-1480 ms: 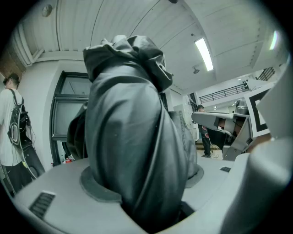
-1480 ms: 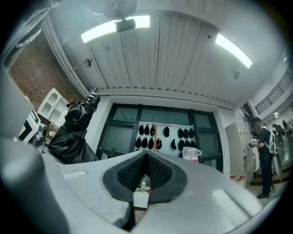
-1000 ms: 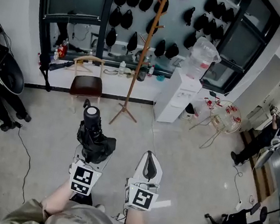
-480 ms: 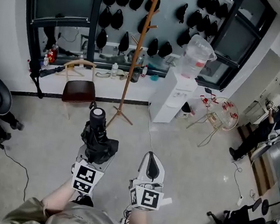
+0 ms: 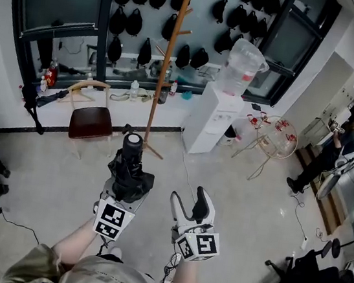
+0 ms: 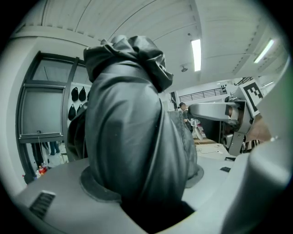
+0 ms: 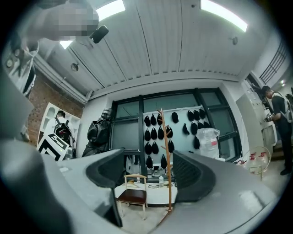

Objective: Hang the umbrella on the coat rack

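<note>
Nearest the person, the left gripper [image 5: 126, 189] is clamping its jaws, partway closed, on the folded black fabric umbrella [image 5: 130, 169], which is pointing up and away over the floor. Just beside it, the right gripper [image 5: 193, 206] is holding nothing, and its jaws have just been opening wide. Farther off, the tall wooden coat rack [image 5: 163, 70] is standing between a brown-seated wooden chair [image 5: 90, 121] and a white water dispenser [image 5: 215, 117].
</note>
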{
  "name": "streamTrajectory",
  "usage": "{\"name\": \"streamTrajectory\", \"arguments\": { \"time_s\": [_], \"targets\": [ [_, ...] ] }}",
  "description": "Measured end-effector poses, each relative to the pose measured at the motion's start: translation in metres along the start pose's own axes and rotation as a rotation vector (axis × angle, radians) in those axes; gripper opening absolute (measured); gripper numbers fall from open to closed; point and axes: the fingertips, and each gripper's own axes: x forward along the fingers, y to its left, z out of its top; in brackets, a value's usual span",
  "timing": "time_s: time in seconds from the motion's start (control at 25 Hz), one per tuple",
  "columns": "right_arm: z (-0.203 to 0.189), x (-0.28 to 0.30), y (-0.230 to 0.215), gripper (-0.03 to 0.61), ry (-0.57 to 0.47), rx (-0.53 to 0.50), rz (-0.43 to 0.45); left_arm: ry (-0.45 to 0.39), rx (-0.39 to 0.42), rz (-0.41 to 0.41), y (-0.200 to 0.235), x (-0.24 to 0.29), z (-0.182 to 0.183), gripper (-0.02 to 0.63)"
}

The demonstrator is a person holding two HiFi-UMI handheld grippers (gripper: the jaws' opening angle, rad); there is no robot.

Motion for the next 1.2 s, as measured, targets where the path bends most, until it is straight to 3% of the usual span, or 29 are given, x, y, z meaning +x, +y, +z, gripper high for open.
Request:
{"name": "streamTrajectory", "arguments": {
  "time_s": [0.08,0.44,0.88,1.2],
  "targets": [
    [-0.003,0.015,0.005,0.372,0.018,0.011,0.030,-0.007,0.019,-0.024,0.010,0.010,0.004,0.299],
    [0.003,0.074,0.037,0.376,0.005,0.102,0.296,-0.015,0.084,-0.143,0.040,0.047,0.008,0.299],
    [0.004,0.146,0.027,0.376,0.034,0.109,0.578,-0.010,0.054,-0.153,0.043,0.124,-0.004,0.299],
    [-0.016,0.213,-0.020,0.376,0.119,0.085,0.735,-0.010,0.120,-0.100,0.043,0.214,0.005,0.299]
  ]
}}
